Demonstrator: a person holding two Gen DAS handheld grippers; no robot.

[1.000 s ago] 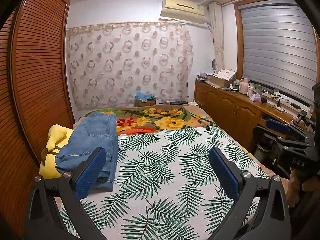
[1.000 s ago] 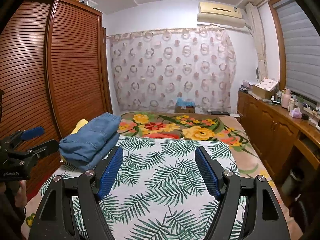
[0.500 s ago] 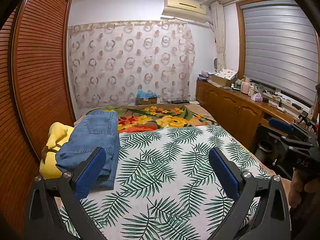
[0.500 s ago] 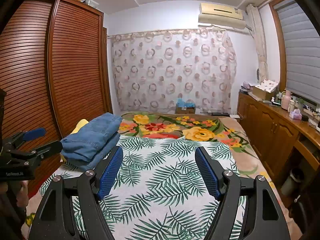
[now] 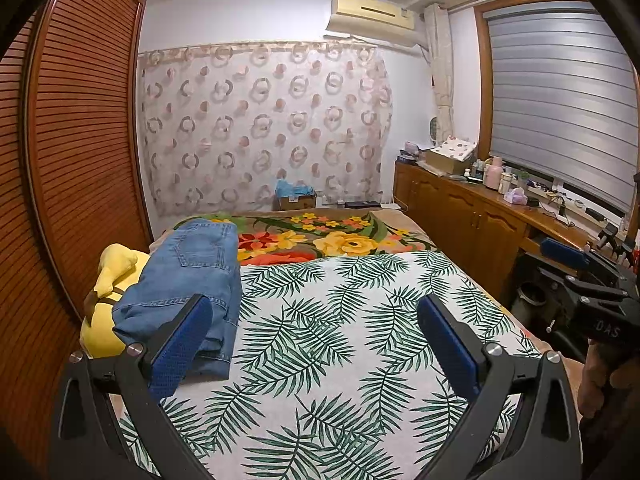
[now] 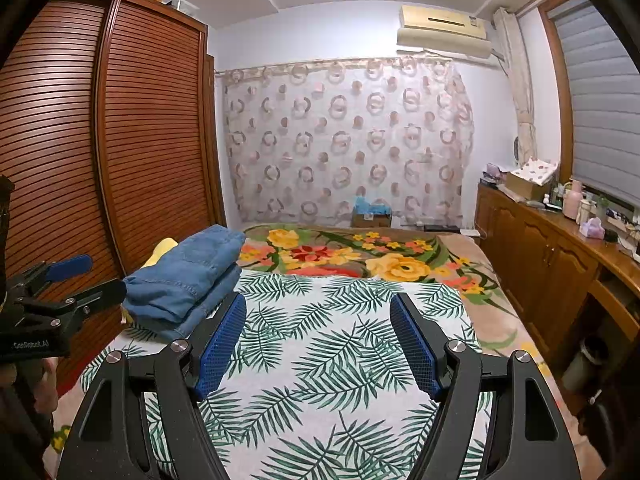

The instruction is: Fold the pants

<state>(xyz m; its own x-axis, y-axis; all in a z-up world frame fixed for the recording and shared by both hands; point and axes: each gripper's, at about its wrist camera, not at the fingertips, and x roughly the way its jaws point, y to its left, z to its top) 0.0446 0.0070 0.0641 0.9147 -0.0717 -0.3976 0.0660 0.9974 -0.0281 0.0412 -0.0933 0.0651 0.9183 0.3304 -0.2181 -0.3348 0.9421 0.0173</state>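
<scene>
The blue pants (image 5: pixel 188 276) are being kept folded in a pile at the left middle of the frame, on the leaf sheet (image 5: pixel 320 340). The left gripper (image 5: pixel 316 344) and right gripper (image 6: pixel 318 340) are being held wide, with nothing gripped.

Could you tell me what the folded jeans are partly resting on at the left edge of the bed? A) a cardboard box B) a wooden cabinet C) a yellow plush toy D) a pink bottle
C: the folded jeans lie stacked at the bed's left side, overlapping a yellow plush toy that shows from beneath and beside them.
</scene>
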